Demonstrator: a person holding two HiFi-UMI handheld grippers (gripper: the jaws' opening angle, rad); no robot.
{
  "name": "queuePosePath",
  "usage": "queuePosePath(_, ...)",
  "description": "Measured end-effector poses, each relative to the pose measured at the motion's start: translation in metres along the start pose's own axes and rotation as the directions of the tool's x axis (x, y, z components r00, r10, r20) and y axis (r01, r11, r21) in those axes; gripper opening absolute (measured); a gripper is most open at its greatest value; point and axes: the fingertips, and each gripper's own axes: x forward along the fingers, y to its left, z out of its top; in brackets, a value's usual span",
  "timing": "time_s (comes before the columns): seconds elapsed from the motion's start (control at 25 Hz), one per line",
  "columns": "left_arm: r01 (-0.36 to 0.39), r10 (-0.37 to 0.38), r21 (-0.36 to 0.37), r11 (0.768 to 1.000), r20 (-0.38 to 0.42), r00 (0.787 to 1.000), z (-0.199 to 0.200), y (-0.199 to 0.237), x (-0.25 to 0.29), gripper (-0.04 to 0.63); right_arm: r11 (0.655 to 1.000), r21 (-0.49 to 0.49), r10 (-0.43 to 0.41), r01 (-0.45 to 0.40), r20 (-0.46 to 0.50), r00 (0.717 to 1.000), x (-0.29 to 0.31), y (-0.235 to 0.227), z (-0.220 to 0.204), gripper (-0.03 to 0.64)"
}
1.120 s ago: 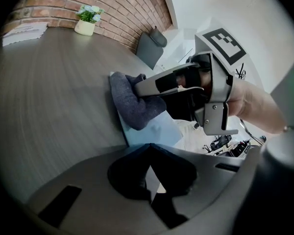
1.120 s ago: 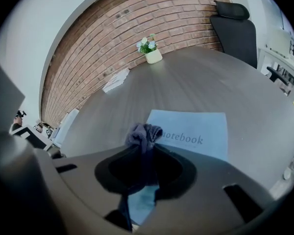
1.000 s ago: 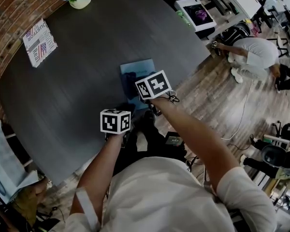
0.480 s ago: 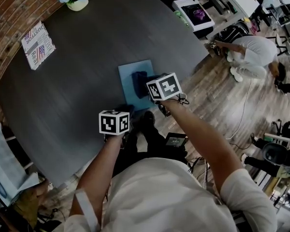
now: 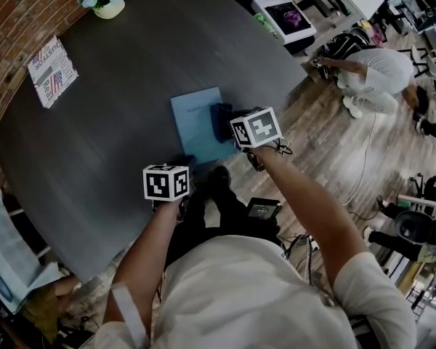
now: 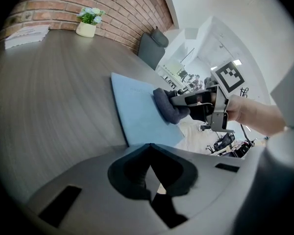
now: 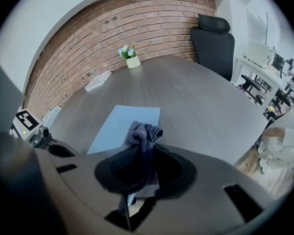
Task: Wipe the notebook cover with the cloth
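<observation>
- Near the front edge of the dark round wooden table (image 5: 116, 86) lies the flat light-blue notebook (image 5: 195, 126).
- My right gripper (image 7: 143, 148) pinches the dark grey cloth (image 7: 145, 132) against the notebook's right edge.
- My left gripper (image 6: 149, 151) has its fingers pressed together.

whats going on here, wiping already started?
Looks like it. A person works two handheld grippers at a dark table. The right gripper is shut on a dark cloth, which rests on the light blue notebook cover near its right edge. The left gripper sits by the notebook's near corner, jaws together and holding nothing.
</observation>
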Motion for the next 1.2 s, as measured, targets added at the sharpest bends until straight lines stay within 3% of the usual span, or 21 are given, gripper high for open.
queuePosePath(0.36,-0.022,0.022,0.014,1.000,0.016,1.000,0.001,0.003,-0.005,0.011,0.996,-0.047,-0.074,0.075,0.017,0.997,-0.021,-0.018,-0.004,0.095)
queuePosePath(0.6,-0.011,0.011,0.006,1.000,0.031,0.999,-0.008,0.007,-0.022,0.011,0.996,-0.022,-0.081,0.083,0.067,0.994,-0.044,-0.020,0.004,0.094)
queuePosePath(0.92,0.008,-0.008,-0.017,1.000,-0.007,1.000,-0.031,0.007,-0.025,0.011,0.999,0.000,0.054,-0.054,0.084,0.995,-0.042,0.035,0.000,0.094)
queuePosePath(1.2,-0.007,0.005,-0.031,0.999,-0.042,0.999,-0.046,0.010,-0.023,0.011,0.971,0.051,0.229,-0.232,0.061,0.971,-0.024,0.108,-0.016,0.095)
